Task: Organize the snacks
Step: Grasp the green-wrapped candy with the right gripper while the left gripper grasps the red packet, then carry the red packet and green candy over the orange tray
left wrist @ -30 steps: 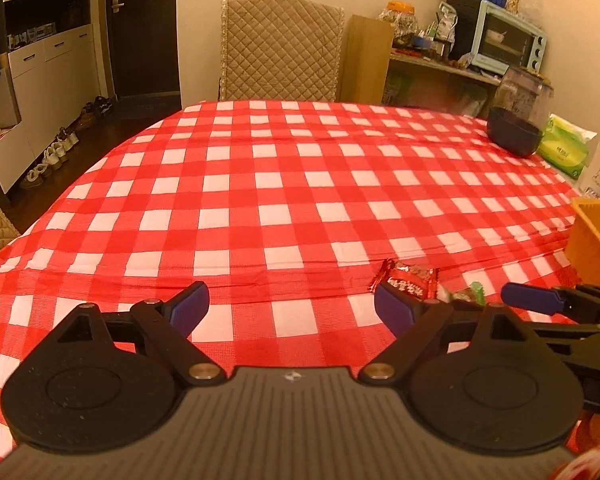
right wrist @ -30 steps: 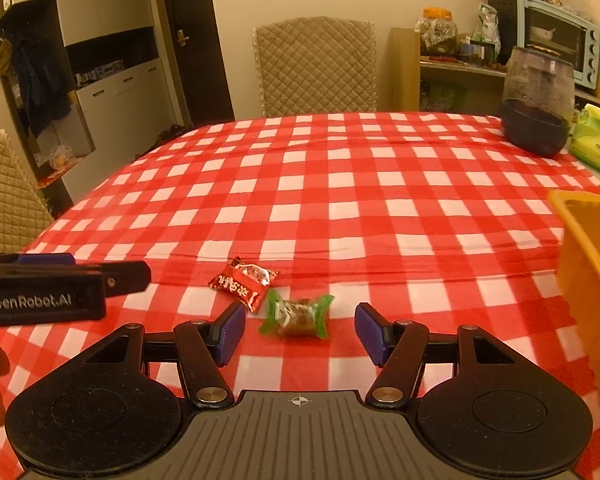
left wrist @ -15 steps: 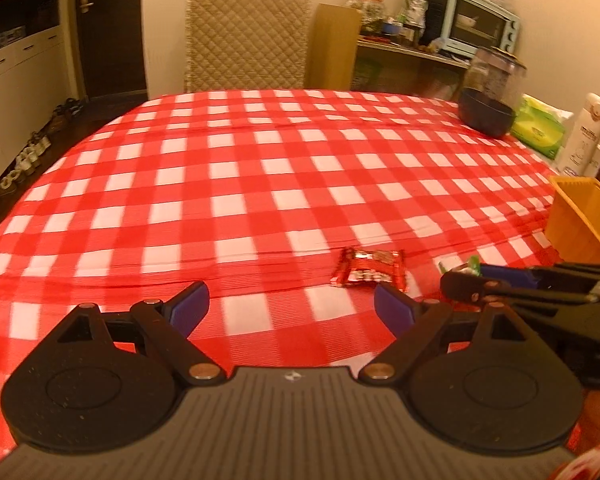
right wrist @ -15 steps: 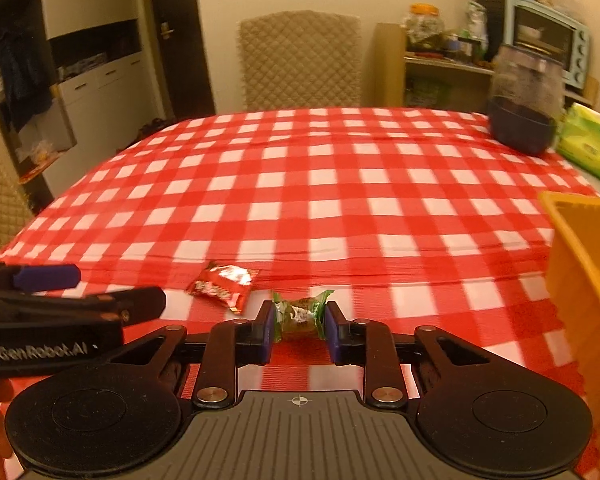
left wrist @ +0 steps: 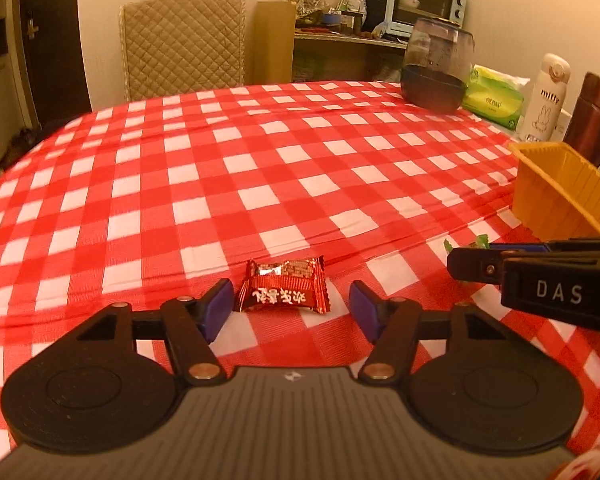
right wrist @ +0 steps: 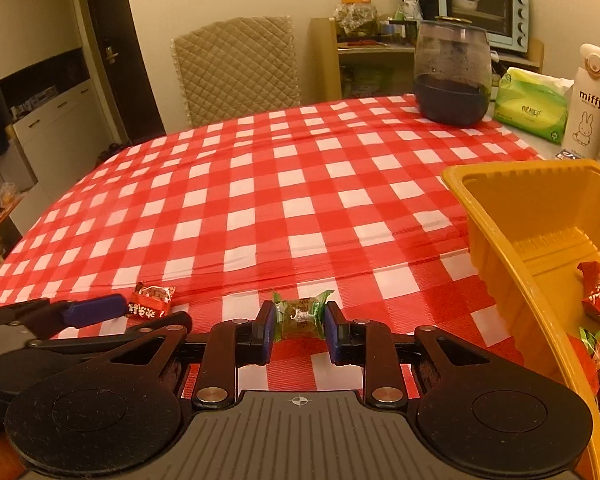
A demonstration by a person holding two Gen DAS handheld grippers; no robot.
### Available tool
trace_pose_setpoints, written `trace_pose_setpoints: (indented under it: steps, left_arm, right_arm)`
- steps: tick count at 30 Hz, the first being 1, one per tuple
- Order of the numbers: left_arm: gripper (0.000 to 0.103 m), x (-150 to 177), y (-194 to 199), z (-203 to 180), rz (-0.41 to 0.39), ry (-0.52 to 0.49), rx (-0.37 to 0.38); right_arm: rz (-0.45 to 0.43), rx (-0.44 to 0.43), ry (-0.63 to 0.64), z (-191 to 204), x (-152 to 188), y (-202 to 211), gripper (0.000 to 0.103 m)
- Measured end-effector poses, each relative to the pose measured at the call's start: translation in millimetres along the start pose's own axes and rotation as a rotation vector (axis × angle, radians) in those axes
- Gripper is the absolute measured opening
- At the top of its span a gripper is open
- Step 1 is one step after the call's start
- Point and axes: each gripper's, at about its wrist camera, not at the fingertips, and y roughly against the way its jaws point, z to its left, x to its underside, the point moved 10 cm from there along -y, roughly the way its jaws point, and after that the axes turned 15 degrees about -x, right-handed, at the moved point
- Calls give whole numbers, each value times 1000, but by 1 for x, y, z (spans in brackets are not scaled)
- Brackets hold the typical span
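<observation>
While right gripper [right wrist: 299,326] clamps green candy [right wrist: 300,314], left gripper [left wrist: 291,308] spread wide around red candy [left wrist: 284,291], touching neither pad.

The yellow tray [right wrist: 496,216] runs off the right edge; the right claw [left wrist: 458,254] hides most of the green candy [left wrist: 480,240].

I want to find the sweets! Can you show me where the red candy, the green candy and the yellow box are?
red candy [left wrist: 283,289]: left wrist view, middle of its wrapper.
green candy [right wrist: 300,317]: right wrist view, middle of its wrapper, between the gripper's pads.
yellow box [right wrist: 496,236]: right wrist view, its near side wall.
</observation>
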Motion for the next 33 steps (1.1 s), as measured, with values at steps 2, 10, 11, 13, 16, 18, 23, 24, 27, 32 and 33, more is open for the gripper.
trace_pose_setpoints:
  steps: [2,10,11,13,16,18,23,24,27,32,33]
  left_arm:
    - [60,-1,-2,-2,-6,0,-10]
    - [39,-3,-4,-5,-24,-20,-33]
    - [37,-3,-3,-5,-26,-25,-33]
    - [35,-1,0,-5,-24,-32,-29]
    - [33,2,5,-4,-5,-26,-25]
    - [33,6,12,-3,10,-11,-22]
    - [33,19,32,-3,45,27,-25]
    - [33,23,37,-3,52,35,-28]
    - [32,33,55,-5,67,60,-31]
    - [32,46,92,-8,73,99,-36]
    - [32,49,99,-9,76,106,-38]
  right_arm:
    - [0,-3,-7,0,1,0,26]
    - [7,-4,-13,1,4,-3,26]
    - [5,-3,-11,1,4,-2,26]
    - [2,-2,-6,1,3,-1,26]
    - [-3,-5,-5,2,3,3,26]
    - [-4,-2,4,3,6,8,26]
    - [7,-7,27,9,19,26,26]
    - [9,-9,33,11,22,30,26]
    - [11,-13,50,15,33,47,26]
    - [25,-25,59,22,53,74,26]
    - [27,-27,58,23,57,80,26]
